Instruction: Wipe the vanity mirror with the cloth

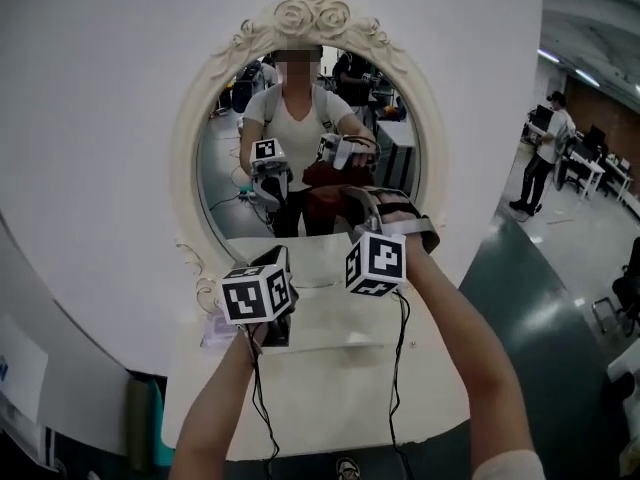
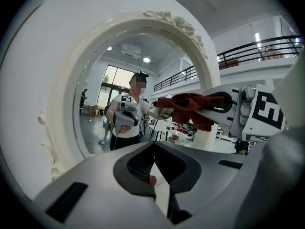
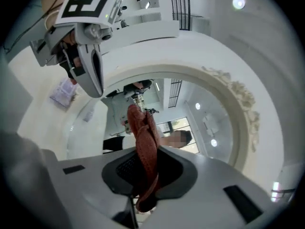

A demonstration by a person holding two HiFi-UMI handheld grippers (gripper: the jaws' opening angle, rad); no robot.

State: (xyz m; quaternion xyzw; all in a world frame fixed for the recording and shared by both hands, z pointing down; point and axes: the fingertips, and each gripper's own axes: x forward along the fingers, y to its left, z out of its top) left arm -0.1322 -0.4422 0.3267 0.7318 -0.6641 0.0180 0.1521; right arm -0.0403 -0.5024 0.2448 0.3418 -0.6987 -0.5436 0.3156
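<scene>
A: Red cloth (image 3: 143, 142) pinched in right gripper (image 3: 143, 175), jaws clamped on it. Forearm raised, cloth up at the lower right glass of the vanity mirror (image 1: 192, 138). Touching?
B: Can't tell. Left gripper (image 2: 155, 168) sits lower, just beside, jaws nearly together, nothing between.
A: Around?
B: White table (image 1: 330, 398) below, leaflet (image 1: 214, 330) by mirror foot. Ornate rim bounds glass; glass open above and left of cloth.

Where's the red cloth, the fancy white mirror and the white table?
Rust-red woven cloth (image 3: 145, 147): right gripper view, on the middle of the upright strip.
Oval vanity mirror with carved white frame (image 1: 318, 8): head view, on the roses atop the frame.
White tabletop (image 1: 330, 408): head view, on a bare patch near the front edge.
</scene>
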